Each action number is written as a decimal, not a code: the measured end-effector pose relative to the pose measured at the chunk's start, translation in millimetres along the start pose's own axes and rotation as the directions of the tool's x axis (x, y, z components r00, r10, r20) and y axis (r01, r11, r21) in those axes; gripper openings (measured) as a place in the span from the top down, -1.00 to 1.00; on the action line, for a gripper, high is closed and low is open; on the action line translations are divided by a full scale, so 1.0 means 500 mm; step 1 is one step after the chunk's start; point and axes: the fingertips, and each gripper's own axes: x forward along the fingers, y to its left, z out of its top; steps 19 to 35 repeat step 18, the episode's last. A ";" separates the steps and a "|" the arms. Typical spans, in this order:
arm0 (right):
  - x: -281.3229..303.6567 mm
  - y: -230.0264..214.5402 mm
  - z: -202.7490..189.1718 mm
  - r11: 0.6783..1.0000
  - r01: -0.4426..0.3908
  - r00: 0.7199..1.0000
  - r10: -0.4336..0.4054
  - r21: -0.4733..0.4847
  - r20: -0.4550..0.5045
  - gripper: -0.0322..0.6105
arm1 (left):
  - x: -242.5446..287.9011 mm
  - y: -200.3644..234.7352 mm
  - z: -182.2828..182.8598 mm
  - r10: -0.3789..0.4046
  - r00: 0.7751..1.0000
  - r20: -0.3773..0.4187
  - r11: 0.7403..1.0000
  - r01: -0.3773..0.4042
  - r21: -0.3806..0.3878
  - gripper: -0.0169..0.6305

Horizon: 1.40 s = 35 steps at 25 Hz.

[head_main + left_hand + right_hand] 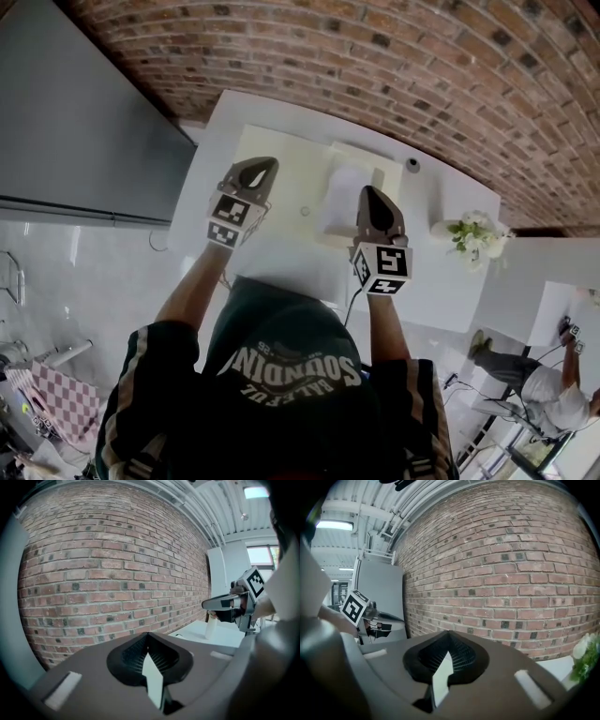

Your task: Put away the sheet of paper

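A white sheet of paper (339, 202) lies flat on a cream mat (281, 159) on the white table (450, 291). My right gripper (368, 192) hovers above the sheet's right edge, jaws shut, with nothing seen in them. My left gripper (266, 165) hangs over the mat to the sheet's left, also shut and empty. In the left gripper view the left gripper (148, 634) faces the brick wall, and the right gripper (205, 604) shows closed beside it. In the right gripper view the right gripper (449, 633) is closed too. Both views show a pale sliver in the slit between the pads.
A vase of white flowers (473, 232) stands at the table's right end, and a small dark object (412, 165) sits near the back edge. A brick wall (375, 56) runs behind, with a grey cabinet (75, 112) to the left. Another person (553, 384) stands at the lower right.
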 end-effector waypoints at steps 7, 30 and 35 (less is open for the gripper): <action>-0.014 0.002 -0.018 1.000 -0.007 1.000 0.007 -0.003 -0.012 0.91 | 0.005 -0.020 0.006 -0.014 1.000 0.006 1.000 0.014 0.005 0.91; -0.011 0.018 -0.025 1.000 -0.027 0.999 0.027 -0.007 -0.022 0.91 | 0.008 -0.028 -0.003 -0.025 1.000 -0.013 1.000 0.025 0.003 0.91; -0.011 0.018 -0.025 1.000 -0.027 0.999 0.027 -0.007 -0.022 0.91 | 0.008 -0.028 -0.003 -0.025 1.000 -0.013 1.000 0.025 0.003 0.91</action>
